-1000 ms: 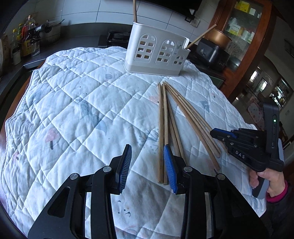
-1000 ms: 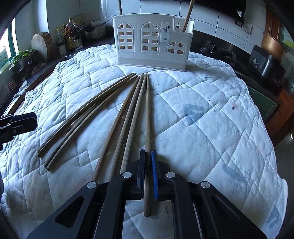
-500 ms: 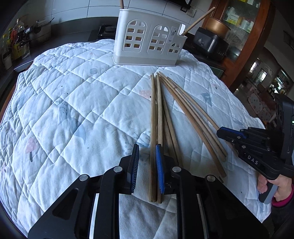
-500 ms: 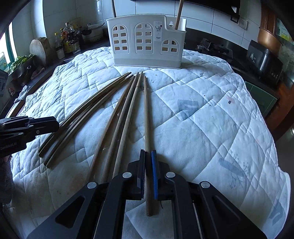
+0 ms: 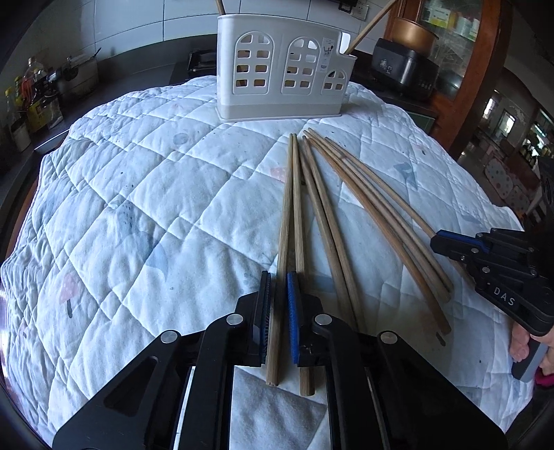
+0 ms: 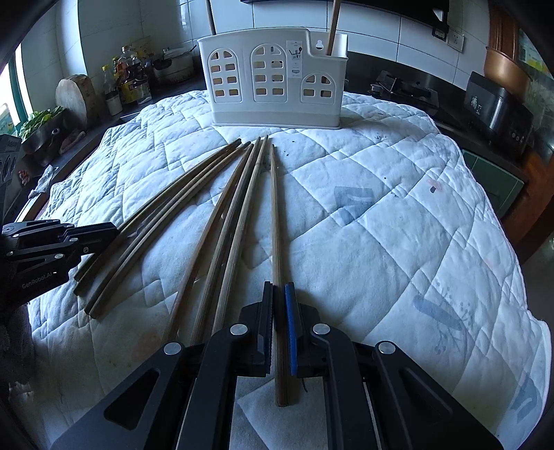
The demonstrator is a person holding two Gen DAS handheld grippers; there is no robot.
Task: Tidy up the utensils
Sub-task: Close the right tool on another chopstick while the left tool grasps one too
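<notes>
Several long wooden chopsticks [image 5: 349, 194] lie fanned on the quilted cloth [image 5: 138, 194], tips toward a white utensil holder [image 5: 284, 72] at the far side. My left gripper [image 5: 277, 277] is closing its jaws on the thick end of the leftmost chopstick [image 5: 285, 221]; its pads press on it, and a second chopstick [image 5: 297, 207] runs just beside the right finger. My right gripper [image 6: 278, 285] is shut on the rightmost chopstick [image 6: 275, 214], which rests on the cloth. Two chopsticks [image 6: 333, 24] stand in the holder [image 6: 273, 76].
Counters with bottles [image 6: 128, 83], a chopping block [image 6: 74, 95], a stove [image 6: 405, 90] and a dark cooker [image 5: 405, 69] ring the table. A hand [image 5: 523, 346] grips the right tool's handle at the cloth's right edge. The cloth's left half [image 5: 114, 221] bears nothing.
My left gripper slid right and forward over the chopsticks' near ends, and its jaws came together around the leftmost one. The right gripper stayed shut on its chopstick in the same place.
</notes>
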